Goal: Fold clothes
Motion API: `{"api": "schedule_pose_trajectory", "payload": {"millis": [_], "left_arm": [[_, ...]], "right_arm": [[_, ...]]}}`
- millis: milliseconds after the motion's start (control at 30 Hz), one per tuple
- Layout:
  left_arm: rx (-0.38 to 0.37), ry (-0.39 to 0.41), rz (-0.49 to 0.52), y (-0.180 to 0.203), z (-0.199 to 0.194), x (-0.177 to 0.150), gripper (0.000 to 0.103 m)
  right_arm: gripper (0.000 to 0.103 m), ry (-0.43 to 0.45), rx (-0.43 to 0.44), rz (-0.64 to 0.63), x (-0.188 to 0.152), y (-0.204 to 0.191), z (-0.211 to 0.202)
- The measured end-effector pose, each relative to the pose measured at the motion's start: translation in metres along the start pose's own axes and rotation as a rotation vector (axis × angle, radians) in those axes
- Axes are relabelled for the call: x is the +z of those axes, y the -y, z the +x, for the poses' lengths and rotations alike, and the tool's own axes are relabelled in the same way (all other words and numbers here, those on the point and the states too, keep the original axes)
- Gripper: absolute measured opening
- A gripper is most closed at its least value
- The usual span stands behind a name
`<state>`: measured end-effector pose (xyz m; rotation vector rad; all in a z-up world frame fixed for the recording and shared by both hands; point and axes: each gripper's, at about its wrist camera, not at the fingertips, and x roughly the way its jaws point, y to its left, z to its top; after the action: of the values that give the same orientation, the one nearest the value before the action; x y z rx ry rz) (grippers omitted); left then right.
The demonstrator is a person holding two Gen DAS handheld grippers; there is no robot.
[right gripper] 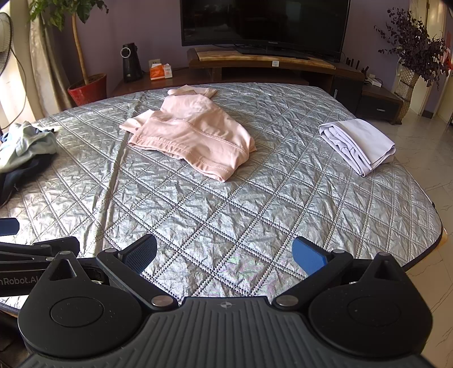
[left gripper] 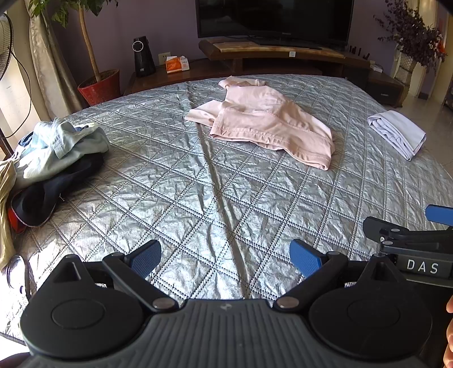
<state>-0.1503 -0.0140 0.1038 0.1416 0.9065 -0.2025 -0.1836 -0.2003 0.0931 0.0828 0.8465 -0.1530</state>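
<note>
A crumpled pink garment [left gripper: 263, 121] lies on the silver quilted bed cover [left gripper: 198, 198], far from both grippers; it also shows in the right wrist view [right gripper: 192, 133]. A folded pale lilac garment [left gripper: 396, 133] sits near the bed's right edge, seen too in the right wrist view [right gripper: 359, 144]. A heap of unfolded clothes, pale green on dark navy [left gripper: 56, 153], lies at the left edge and shows in the right wrist view [right gripper: 25, 150]. My left gripper [left gripper: 226, 259] is open and empty above the near part of the bed. My right gripper [right gripper: 225, 256] is open and empty beside it.
Beyond the bed stand a TV [left gripper: 274, 17] on a low wooden stand [left gripper: 283, 53], a potted tree in a red pot [left gripper: 99, 85], a black speaker [left gripper: 143, 56] and a dried plant vase [right gripper: 407, 82]. Tiled floor [right gripper: 424, 147] lies to the right.
</note>
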Motion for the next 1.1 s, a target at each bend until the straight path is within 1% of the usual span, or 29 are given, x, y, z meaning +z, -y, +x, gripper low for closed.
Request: {"api": "schedule_pose_trajectory", "payload": {"millis": [533, 633, 800, 867, 933, 1033, 1100], "left_arm": [[-0.001, -0.003, -0.004, -0.002, 0.0, 0.0, 0.097], [-0.001, -0.005, -0.027, -0.009, 0.003, 0.004, 0.099], [-0.031, -0.021, -0.111, -0.033, 0.013, 0.019, 0.099], [-0.015, -0.016, -0.112, -0.038, 0.018, 0.026, 0.099], [-0.022, 0.006, -0.097, -0.042, 0.02, 0.035, 0.099], [-0.037, 0.045, -0.08, -0.049, 0.025, 0.049, 0.102], [-0.035, 0.055, -0.079, -0.054, 0.032, 0.056, 0.102]], "right_arm": [[0.103, -0.001, 0.0, -0.003, 0.0, 0.0, 0.0], [0.103, 0.0, 0.001, -0.006, 0.0, 0.0, 0.0], [0.102, -0.024, 0.02, -0.013, 0.008, 0.0, 0.005], [0.102, -0.032, 0.033, -0.017, 0.013, 0.0, 0.008], [0.101, -0.011, 0.031, -0.049, 0.021, -0.006, 0.011], [0.101, 0.051, 0.048, -0.119, 0.036, -0.017, 0.017], [0.101, 0.093, 0.059, -0.167, 0.046, -0.025, 0.021]]}}
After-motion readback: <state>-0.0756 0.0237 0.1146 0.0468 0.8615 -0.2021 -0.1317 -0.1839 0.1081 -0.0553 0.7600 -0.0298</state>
